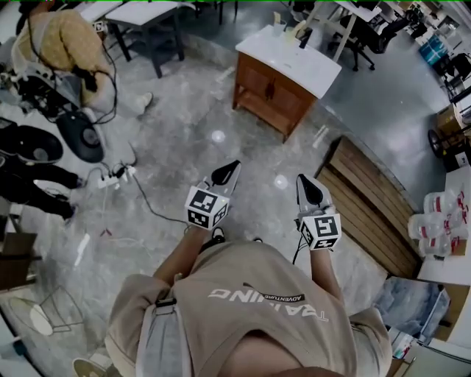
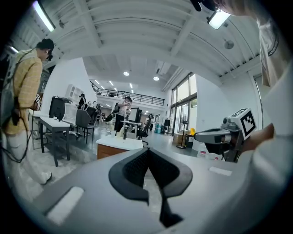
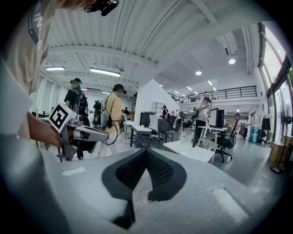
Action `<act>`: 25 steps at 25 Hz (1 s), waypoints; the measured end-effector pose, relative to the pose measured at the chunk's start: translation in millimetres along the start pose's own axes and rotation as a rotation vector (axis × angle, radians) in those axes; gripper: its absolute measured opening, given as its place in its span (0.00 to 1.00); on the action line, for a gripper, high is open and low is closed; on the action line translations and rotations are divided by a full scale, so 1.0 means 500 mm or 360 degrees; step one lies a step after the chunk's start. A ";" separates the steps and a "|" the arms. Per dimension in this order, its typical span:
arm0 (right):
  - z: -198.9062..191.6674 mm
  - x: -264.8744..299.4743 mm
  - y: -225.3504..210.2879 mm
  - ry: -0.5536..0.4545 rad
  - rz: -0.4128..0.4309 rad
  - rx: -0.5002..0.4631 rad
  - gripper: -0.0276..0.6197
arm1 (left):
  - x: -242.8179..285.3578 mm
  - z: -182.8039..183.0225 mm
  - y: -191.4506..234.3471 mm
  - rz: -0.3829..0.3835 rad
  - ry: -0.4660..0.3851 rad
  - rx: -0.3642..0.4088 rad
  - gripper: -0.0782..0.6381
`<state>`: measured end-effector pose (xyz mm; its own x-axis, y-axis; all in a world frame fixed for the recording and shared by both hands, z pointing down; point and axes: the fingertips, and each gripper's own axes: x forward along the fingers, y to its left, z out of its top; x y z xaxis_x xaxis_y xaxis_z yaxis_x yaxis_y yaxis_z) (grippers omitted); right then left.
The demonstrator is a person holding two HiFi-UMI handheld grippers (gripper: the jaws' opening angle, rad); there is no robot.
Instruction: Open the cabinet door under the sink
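Observation:
The sink cabinet (image 1: 283,74) stands on the floor ahead of me, brown wood with a white top; its closed doors (image 1: 274,94) face me. Both grippers hover at chest height, well short of it. My left gripper (image 1: 228,172) is shut and holds nothing; its black pads meet at the tip (image 2: 147,150). My right gripper (image 1: 309,189) is also shut and empty (image 3: 146,150). The cabinet shows beyond the jaws in the left gripper view (image 2: 116,147) and in the right gripper view (image 3: 192,151). Each gripper view shows the other gripper beside it (image 2: 219,137) (image 3: 89,134).
A slatted wooden pallet (image 1: 372,202) lies on the floor to the right of my path. A power strip with a cable (image 1: 118,175) lies at the left. A person in a tan jacket (image 1: 62,44) stands at far left near a dark table (image 1: 151,18). Bottle packs (image 1: 441,213) sit at the right edge.

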<state>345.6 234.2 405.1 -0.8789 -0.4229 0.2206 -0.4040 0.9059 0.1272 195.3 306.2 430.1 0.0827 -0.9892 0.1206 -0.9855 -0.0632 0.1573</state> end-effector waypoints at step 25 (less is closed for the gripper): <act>-0.073 0.254 -0.013 0.0154 -0.0025 0.0049 0.05 | 0.095 -0.049 0.245 0.0034 0.0191 -0.0070 0.13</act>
<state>245.9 174.0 467.4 -0.8444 -0.4362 0.3111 -0.4266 0.8987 0.1020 82.1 254.5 478.9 0.0815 -0.9672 0.2406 -0.9800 -0.0338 0.1959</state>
